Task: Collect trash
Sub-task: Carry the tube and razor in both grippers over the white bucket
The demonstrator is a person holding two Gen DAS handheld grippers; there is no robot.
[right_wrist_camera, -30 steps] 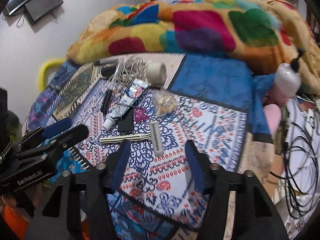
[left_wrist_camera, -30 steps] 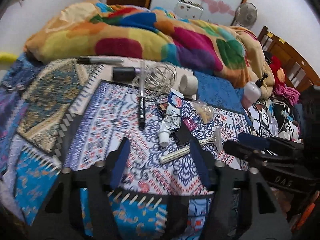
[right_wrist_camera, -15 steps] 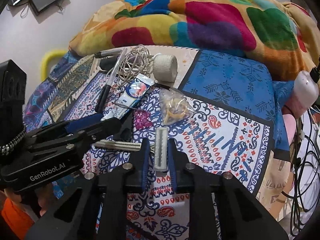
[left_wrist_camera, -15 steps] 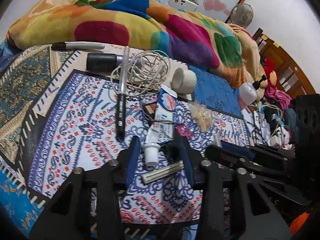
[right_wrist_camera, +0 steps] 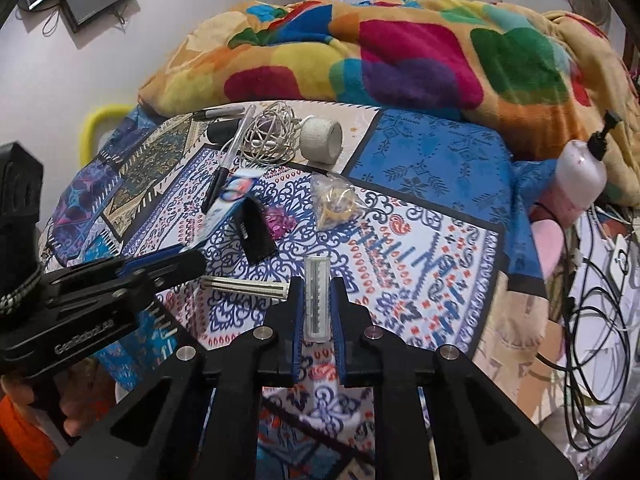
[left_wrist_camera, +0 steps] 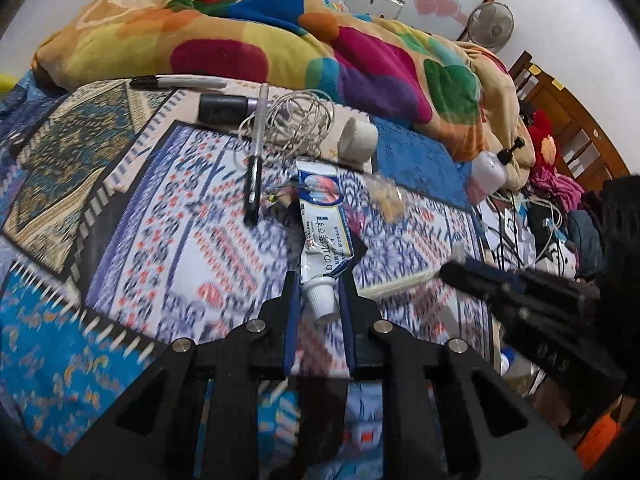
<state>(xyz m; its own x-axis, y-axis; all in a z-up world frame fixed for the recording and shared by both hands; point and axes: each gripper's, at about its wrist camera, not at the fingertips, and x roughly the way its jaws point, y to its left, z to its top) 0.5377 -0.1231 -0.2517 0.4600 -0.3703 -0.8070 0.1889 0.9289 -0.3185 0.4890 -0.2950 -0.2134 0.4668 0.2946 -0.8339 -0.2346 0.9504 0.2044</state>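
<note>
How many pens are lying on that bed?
2. A marker lies along the edge of the colourful blanket. A clear pen with a black tip lies across the coiled white cable. More may be hidden in the clutter.

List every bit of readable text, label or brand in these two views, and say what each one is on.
"GenRobot.AI": white print on the side of the left gripper, seen from the right wrist.
"DAS": faint letters on the right gripper, seen from the left wrist; possibly incomplete.
Japanese print, roughly "の止寿です": on the white and blue tube; its smaller lines are too blurred to read.
Pen print: unreadable.
</note>
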